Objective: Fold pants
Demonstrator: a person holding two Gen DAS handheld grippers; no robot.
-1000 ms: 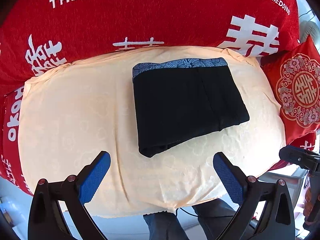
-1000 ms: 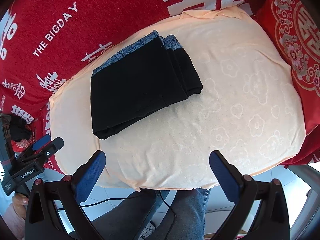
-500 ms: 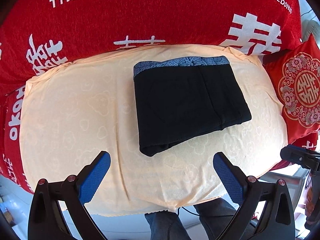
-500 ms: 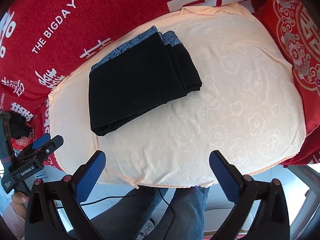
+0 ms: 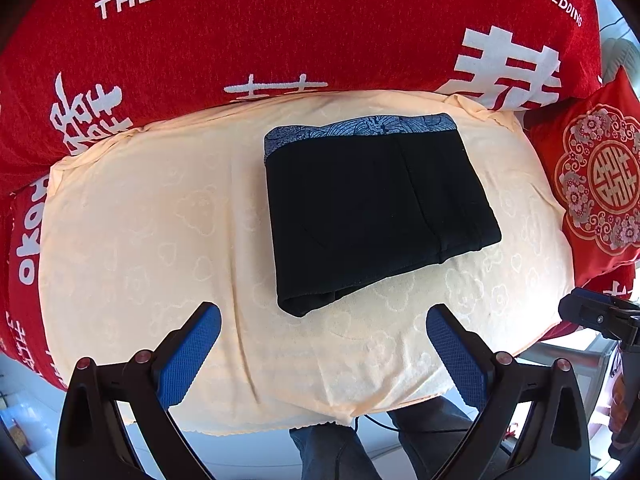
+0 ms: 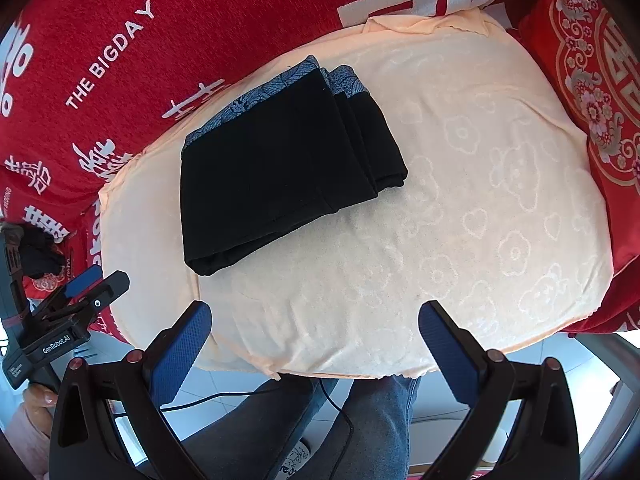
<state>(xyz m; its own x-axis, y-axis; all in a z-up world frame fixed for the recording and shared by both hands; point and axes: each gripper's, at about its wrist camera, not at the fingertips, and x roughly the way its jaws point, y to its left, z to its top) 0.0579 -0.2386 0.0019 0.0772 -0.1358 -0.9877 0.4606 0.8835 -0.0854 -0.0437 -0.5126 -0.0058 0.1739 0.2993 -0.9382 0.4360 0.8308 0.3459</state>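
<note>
The black pants (image 5: 372, 212) lie folded into a compact rectangle, blue patterned waistband at the far edge, on a peach cloth (image 5: 160, 240). They also show in the right wrist view (image 6: 280, 168), left of centre. My left gripper (image 5: 322, 320) is open and empty, held above the cloth's near part, just short of the pants' near corner. My right gripper (image 6: 314, 316) is open and empty over the cloth's near edge, apart from the pants. Each gripper shows at the edge of the other's view: the right (image 5: 596, 316), the left (image 6: 72, 300).
A red blanket (image 5: 280, 28) with white lettering lies behind the cloth. A red patterned cushion (image 5: 600, 180) sits at the right. The person's legs in jeans (image 6: 360, 420) and a thin cable hang below the cloth's near edge.
Both grippers have drawn back and up a little from the pants. The pants have not moved. Both grippers stay open.
</note>
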